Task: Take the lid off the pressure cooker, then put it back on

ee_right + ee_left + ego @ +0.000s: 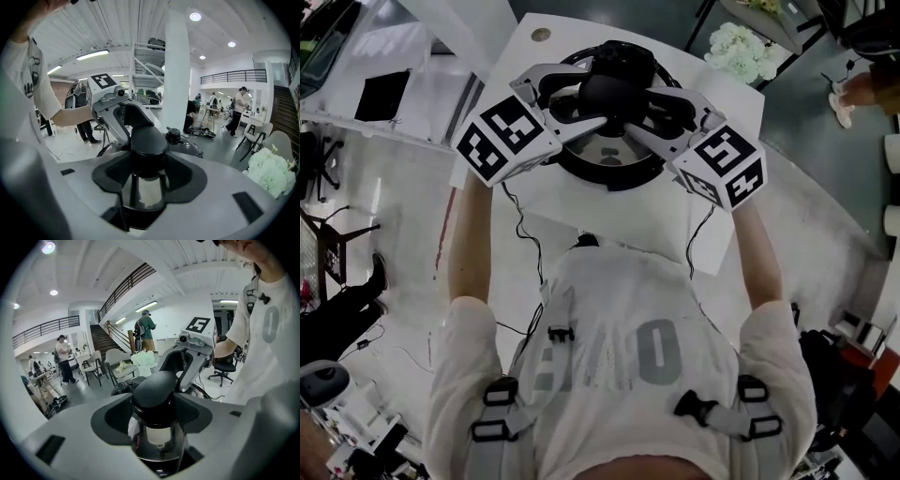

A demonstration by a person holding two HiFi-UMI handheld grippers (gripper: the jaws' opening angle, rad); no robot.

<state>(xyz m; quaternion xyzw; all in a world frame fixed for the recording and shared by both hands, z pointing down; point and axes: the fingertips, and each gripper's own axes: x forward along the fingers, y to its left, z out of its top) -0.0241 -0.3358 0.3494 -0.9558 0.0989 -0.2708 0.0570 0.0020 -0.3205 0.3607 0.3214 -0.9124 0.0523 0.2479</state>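
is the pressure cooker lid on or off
On, apparently: the lid sits centred on the pressure cooker; whether it is locked, cannot tell.

The person's shirt (609,309) — a large grey "0", perhaps more lettering.

Black knob (614,94) on a silver lid (602,147) (dark-rimmed); white table (581,202), white flowers (733,49).

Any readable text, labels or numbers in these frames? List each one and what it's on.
"0": large grey character on the front of the person's white shirt. The fainter characters beside it are too washed out to read.
Marker cubes: black-and-white square patterns only, no words.
Pressure cooker lid: no legible print or brand.
Background: no readable signs.
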